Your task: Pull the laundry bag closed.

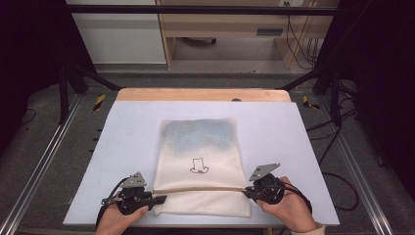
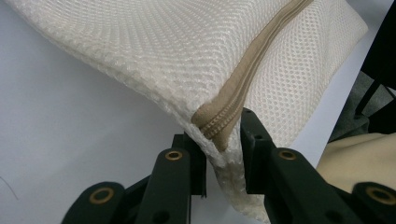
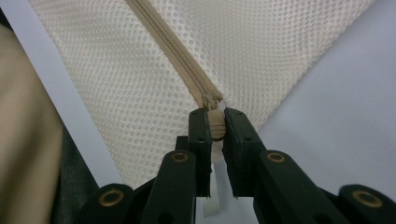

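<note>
A cream mesh laundry bag (image 1: 201, 161) with a tan zipper (image 1: 198, 189) lies flat at the middle of the pale blue table (image 1: 127, 147), its zipped end at six o'clock, nearest the person. At the bag's eight o'clock corner the left gripper (image 1: 159, 199) has the zipper's end (image 2: 215, 125) between its jaws, whether pressing I cannot tell. At four o'clock the right gripper (image 1: 248, 191) is clamped on the zipper pull (image 3: 215, 125).

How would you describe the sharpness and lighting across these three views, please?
High view: soft and slightly blurred, table evenly lit, dark surroundings. Left gripper view: mesh laundry bag crisp, tan zipper clear, foreground tool arms dim. Right gripper view: zipper pull sharp, beige blur at left edge.
</note>
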Demonstrator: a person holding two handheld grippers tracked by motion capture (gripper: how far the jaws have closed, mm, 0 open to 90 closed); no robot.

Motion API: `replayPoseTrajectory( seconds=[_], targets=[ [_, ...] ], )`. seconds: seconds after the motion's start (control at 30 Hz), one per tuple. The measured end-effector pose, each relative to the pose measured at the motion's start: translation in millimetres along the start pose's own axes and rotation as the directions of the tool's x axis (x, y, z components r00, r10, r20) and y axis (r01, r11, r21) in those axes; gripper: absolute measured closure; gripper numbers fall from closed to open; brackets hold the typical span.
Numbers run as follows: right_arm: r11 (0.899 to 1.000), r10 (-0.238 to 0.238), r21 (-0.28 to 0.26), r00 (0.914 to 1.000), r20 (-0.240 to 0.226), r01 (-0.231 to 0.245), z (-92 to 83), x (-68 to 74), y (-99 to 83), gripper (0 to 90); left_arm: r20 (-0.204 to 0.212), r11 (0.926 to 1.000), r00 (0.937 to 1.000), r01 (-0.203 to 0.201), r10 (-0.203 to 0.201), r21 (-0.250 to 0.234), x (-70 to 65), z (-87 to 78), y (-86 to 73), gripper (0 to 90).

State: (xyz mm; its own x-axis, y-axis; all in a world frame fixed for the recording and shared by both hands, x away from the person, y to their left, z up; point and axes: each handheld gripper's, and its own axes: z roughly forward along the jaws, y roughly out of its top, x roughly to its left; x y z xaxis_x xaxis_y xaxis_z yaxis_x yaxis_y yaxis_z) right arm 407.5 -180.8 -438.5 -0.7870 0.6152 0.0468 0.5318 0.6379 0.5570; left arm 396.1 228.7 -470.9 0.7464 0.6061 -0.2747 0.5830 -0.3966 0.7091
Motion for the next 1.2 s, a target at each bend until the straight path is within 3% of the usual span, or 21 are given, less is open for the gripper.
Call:
replayPoseTrajectory(
  seconds=[0.17, 0.27, 0.3, 0.33, 0.37, 0.5, 0.6, 0.93, 1.03, 1.2],
  targets=[
    [1.000, -0.002, 0.000, 1.0000, 0.002, 0.002, 0.9, 0.0, 0.5, 81.1, -0.006, 1.0000, 1.0000, 0.001, -0.001, -0.004, -0.3, -0.6, 0.3, 71.5],
    [1.000, 0.003, -0.003, 1.0000, 0.002, -0.003, 0.4, 0.2, 1.1, 77.2, -0.031, 1.0000, 0.9995, 0.002, -0.002, -0.009, -0.9, -1.7, 0.8, 63.4],
    [1.000, 0.008, -0.006, 1.0000, 0.003, -0.008, -0.2, 0.4, 1.6, 74.7, -0.035, 0.9999, 0.9994, 0.005, -0.005, -0.013, -0.7, -2.3, 0.8, 60.2],
    [1.000, 0.012, -0.012, 0.9999, 0.011, -0.012, -0.6, 1.0, 2.9, 65.7, -0.058, 0.9998, 0.9982, 0.014, -0.014, -0.012, -0.5, -3.7, 1.3, 51.2],
    [1.000, 0.012, -0.012, 0.9999, 0.011, -0.012, -0.6, 1.0, 2.9, 65.7, -0.058, 0.9998, 0.9982, 0.014, -0.014, -0.012, -0.5, -3.7, 1.3, 47.4],
    [0.999, 0.015, -0.030, 0.9990, 0.043, -0.013, -0.4, 4.2, 9.3, 46.3, -0.093, 0.9997, 0.9956, 0.009, -0.011, -0.021, -0.6, -8.0, 2.9, 36.9],
    [0.999, 0.008, -0.039, 0.9971, 0.075, -0.005, -1.7, 6.7, 14.2, 38.0, -0.115, 0.9996, 0.9933, 0.003, -0.006, -0.026, -1.5, -10.0, 3.5, 32.3],
    [0.999, 0.010, -0.035, 0.9949, 0.100, -0.007, -1.1, 9.5, 24.5, 20.2, -0.189, 0.9995, 0.9819, -0.018, 0.013, -0.025, -1.9, -15.8, 7.8, 16.4],
    [0.999, 0.009, -0.044, 0.9942, 0.107, -0.004, -0.8, 11.1, 28.3, 14.9, -0.218, 0.9993, 0.9757, -0.029, 0.023, -0.024, -2.3, -17.8, 9.0, 14.3],
    [0.998, 0.028, -0.052, 0.9928, 0.116, -0.022, 0.3, 11.8, 34.1, 8.7, -0.239, 0.9989, 0.9704, -0.042, 0.036, -0.022, -2.8, -19.5, 11.0, 12.0]
  ],
)
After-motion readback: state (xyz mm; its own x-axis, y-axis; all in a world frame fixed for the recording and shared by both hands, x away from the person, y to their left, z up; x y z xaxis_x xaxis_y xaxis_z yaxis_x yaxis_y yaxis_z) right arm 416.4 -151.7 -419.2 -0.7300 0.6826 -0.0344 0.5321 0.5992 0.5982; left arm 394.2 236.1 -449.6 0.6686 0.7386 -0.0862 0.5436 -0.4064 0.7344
